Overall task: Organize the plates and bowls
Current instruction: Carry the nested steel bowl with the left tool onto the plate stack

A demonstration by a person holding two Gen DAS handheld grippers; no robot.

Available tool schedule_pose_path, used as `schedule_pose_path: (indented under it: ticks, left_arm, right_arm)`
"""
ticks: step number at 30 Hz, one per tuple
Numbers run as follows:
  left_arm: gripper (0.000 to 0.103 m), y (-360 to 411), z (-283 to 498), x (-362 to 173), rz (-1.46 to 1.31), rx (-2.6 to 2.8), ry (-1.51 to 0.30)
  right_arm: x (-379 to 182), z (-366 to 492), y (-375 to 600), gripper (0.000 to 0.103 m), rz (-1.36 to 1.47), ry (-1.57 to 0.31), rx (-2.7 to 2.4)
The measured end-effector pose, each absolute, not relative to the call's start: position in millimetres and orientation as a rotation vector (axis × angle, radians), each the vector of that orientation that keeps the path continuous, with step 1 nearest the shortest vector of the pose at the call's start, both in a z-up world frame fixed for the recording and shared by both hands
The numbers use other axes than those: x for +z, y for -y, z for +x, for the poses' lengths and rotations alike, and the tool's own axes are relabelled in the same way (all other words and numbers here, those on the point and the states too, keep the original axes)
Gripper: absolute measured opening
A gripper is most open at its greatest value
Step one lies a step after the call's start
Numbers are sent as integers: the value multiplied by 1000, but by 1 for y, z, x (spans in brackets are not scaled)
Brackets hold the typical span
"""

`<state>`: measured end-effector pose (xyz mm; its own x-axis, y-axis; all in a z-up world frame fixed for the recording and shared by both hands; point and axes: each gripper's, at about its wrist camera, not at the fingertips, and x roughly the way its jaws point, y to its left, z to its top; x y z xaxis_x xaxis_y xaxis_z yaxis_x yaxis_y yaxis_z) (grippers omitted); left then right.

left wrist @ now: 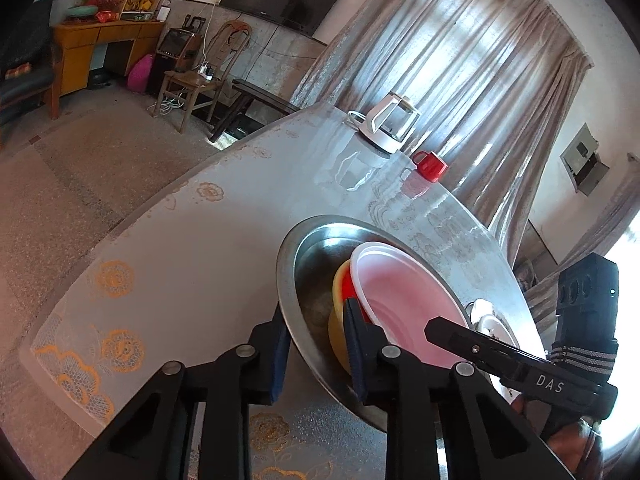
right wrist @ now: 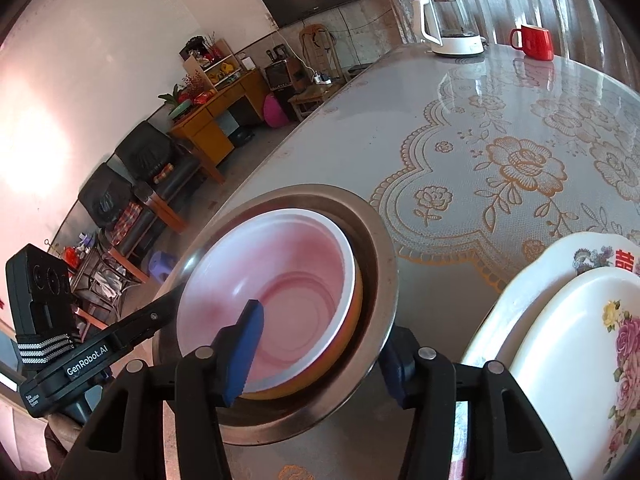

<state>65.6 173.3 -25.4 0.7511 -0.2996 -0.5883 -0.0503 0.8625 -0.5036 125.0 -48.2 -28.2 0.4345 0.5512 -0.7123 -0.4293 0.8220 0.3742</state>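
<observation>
A steel basin point(left wrist: 296, 240) stands on the table and holds a yellow bowl point(left wrist: 338, 344) with a white, pink-tinted bowl point(left wrist: 404, 300) nested in it. My left gripper point(left wrist: 316, 312) straddles the basin's near rim, one finger outside and one between the wall and the yellow bowl, with the pads closed on the rim. My right gripper point(right wrist: 324, 320) stands open. Its left finger is inside the pink-tinted bowl point(right wrist: 296, 280), and its right finger is outside the basin's point(right wrist: 384, 248) rim. Two stacked flowered plates point(right wrist: 580, 360) lie to the right.
A white-based glass kettle point(right wrist: 452, 24) and a red mug point(right wrist: 534, 42) stand at the table's far edge. The round table point(right wrist: 460, 120) has a lace-patterned cover. Its edge curves close behind the basin, with the floor and chairs beyond.
</observation>
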Motion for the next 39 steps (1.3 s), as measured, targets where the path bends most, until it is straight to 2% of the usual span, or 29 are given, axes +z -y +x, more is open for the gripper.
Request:
schedule_pose_path:
  ticks: [11, 22, 39]
  left_arm:
    - [25, -166, 58, -23, -442, -129, -682]
    - [26, -159, 45, -9, -403, -165, -622]
    - [33, -66, 45, 37, -326, -409, -592]
  right_arm:
    - [-24, 115, 41, 49, 56, -902, 594]
    - [-13, 100, 50, 49, 60, -857, 590]
    - [22, 61, 141, 49, 154, -773, 434]
